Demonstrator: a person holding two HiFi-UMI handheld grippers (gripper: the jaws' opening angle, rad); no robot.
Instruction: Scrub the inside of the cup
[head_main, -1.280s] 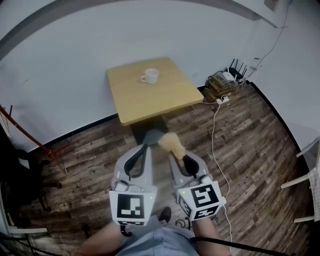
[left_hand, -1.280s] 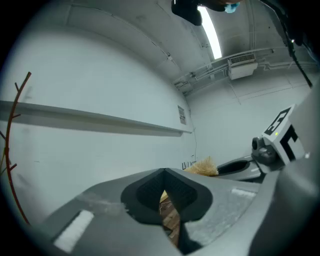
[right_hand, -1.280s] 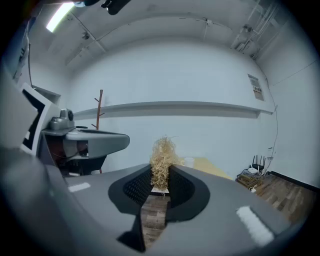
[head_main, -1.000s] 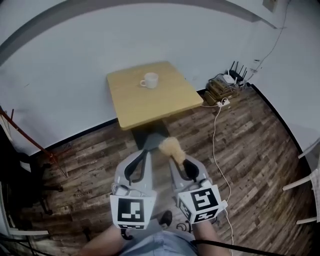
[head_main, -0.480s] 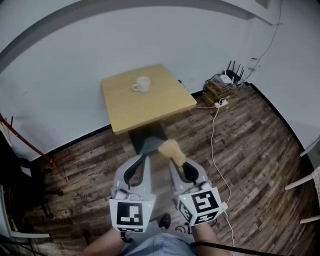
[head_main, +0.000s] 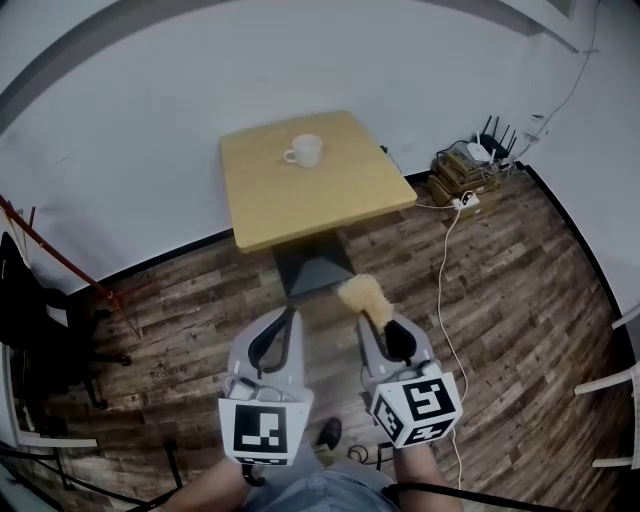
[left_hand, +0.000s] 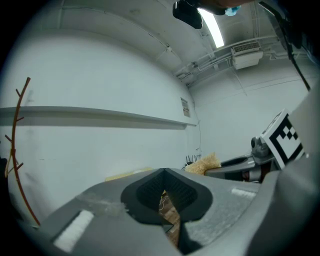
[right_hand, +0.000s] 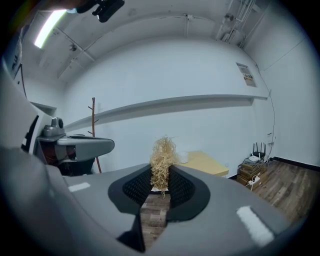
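The white cup (head_main: 303, 150) stands upright on the square wooden bench (head_main: 330, 205), toward its 12 o'clock edge, with its handle pointing to 9 o'clock. It is well apart from both grippers, which hang over the plank floor (head_main: 500, 300) at the bench's 6 o'clock side. From the head view the cup's inside is too small to judge. The right gripper view shows the cup only as a small white shape beyond the fingers, with its mouth out of sight.

The right gripper (head_main: 378, 325) has its fingers clamped on a straw-coloured fibre scrubber (right_hand: 162, 160), whose tuft stands up past the fingertips. The left gripper (left_hand: 164, 175) is closed on nothing: its fingertips meet, and only floor shows through the slot below them. The left gripper view also catches the scrubber from the side, at 3 o'clock of its own fingers.

Only the head view shows the bench's dark pedestal base, a router on a stack of boxes (head_main: 478, 160) at 2 o'clock by the wall, and a white cable trailing from there across the floor.
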